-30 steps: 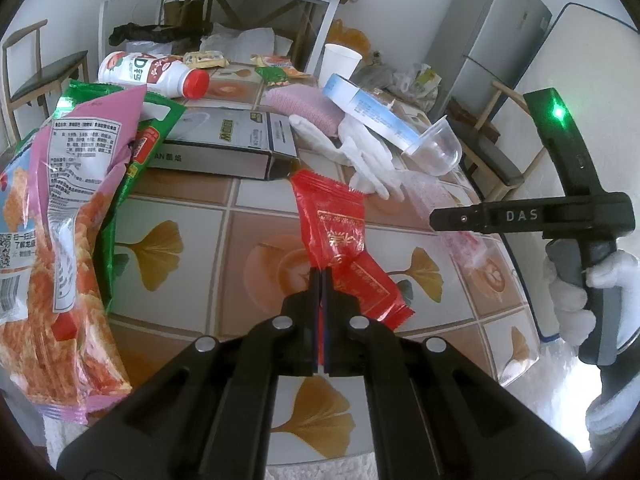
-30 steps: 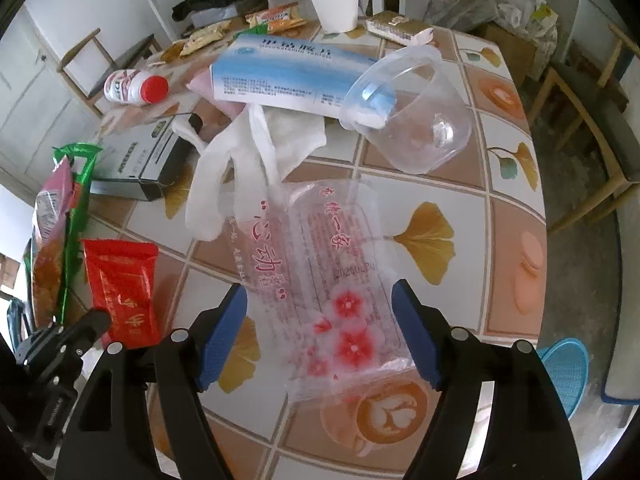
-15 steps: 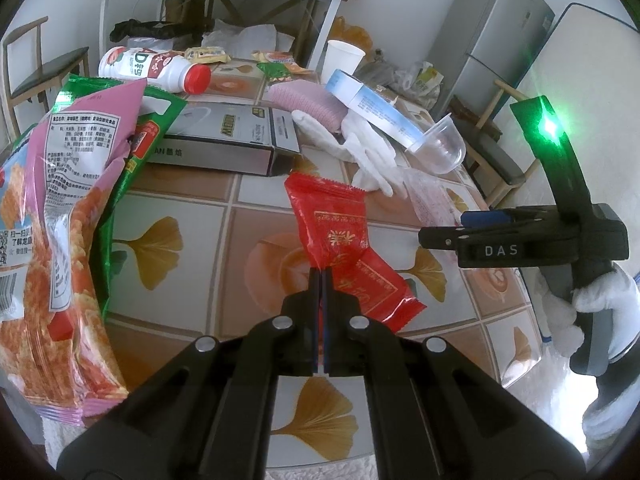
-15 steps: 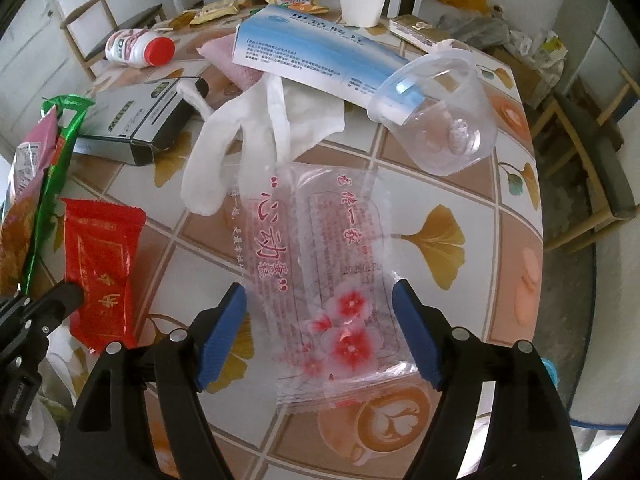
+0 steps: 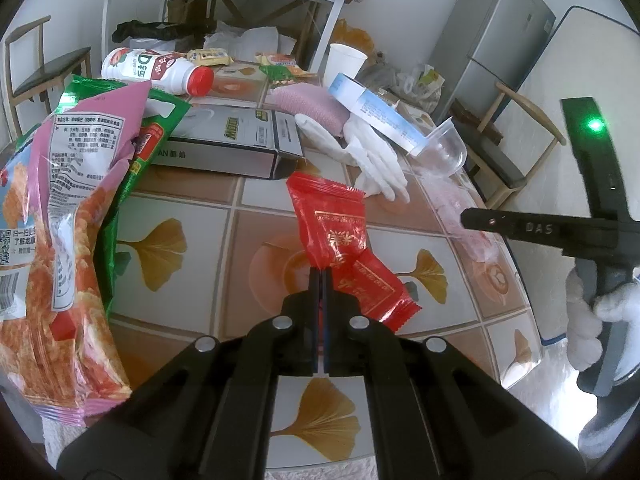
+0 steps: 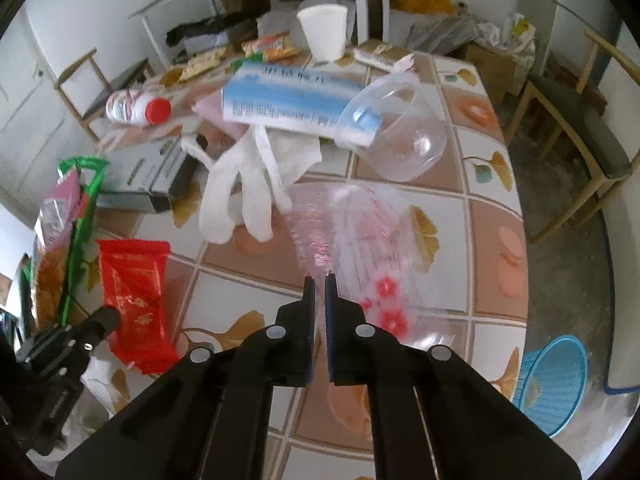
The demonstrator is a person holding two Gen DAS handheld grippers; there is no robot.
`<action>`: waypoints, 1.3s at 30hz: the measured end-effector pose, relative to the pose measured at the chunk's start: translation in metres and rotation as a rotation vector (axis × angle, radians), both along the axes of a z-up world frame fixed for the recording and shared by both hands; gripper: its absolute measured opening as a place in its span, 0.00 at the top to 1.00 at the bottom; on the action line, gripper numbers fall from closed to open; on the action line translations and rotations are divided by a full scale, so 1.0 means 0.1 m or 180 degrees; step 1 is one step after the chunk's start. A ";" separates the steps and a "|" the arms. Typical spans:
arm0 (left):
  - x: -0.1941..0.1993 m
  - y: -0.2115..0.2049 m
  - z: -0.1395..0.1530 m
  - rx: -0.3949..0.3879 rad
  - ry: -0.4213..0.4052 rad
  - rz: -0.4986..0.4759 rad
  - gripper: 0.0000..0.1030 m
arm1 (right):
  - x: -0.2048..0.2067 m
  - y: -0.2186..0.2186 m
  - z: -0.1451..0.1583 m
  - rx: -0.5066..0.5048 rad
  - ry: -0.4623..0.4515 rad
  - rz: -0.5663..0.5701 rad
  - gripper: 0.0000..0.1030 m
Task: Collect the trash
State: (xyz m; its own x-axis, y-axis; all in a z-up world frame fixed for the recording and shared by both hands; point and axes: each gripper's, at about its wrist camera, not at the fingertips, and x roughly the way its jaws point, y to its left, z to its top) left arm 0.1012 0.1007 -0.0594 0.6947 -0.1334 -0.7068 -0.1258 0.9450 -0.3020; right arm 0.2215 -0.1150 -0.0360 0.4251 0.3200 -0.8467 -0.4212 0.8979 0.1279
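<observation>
Right tool (image 6: 319, 276): jaws, wide apart a second ago, now clamped on the clear flower-printed wrapper (image 6: 360, 240), bunched at 12 o'clock above the bench (image 6: 492, 184).
Left tool (image 5: 320, 276): still clamped on the red wrapper (image 5: 332, 220).
Writing: "DAS" on the right tool's side; box (image 5: 224, 140) lettering unreadable.

I saw a grey fridge (image 5: 496, 36) behind the tiled table (image 5: 192, 240), wooden chairs (image 6: 576, 128) beside it.
</observation>
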 end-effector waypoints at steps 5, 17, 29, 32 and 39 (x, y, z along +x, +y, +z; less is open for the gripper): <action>-0.03 0.00 0.05 -0.0024 -0.0085 -0.0004 1.00 | -0.11 -0.08 0.20 0.0175 -0.0131 -0.0040 0.96; -0.09 -0.06 0.30 0.0028 -0.0374 -0.0034 1.00 | -0.35 -0.29 0.63 0.0548 -0.0375 -0.0126 0.97; -0.19 -0.21 0.61 0.0136 -0.0693 -0.0107 1.00 | -0.59 -0.53 0.96 0.0795 -0.0605 -0.0204 0.97; -0.21 -0.25 0.72 0.0176 -0.0799 -0.0134 1.00 | -0.66 -0.61 1.06 0.0849 -0.0692 -0.0227 0.97; -0.20 -0.37 0.97 0.0054 -0.0978 -0.0353 1.00 | -0.80 -0.89 1.27 0.0960 -0.0888 -0.0357 0.97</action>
State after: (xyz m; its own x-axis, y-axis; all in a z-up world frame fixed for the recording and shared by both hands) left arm 0.0810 0.0638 0.0374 0.8578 -0.2104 -0.4690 0.0730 0.9530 -0.2941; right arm 0.1412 -0.2039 0.0905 0.6709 0.4746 -0.5698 -0.3788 0.8799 0.2869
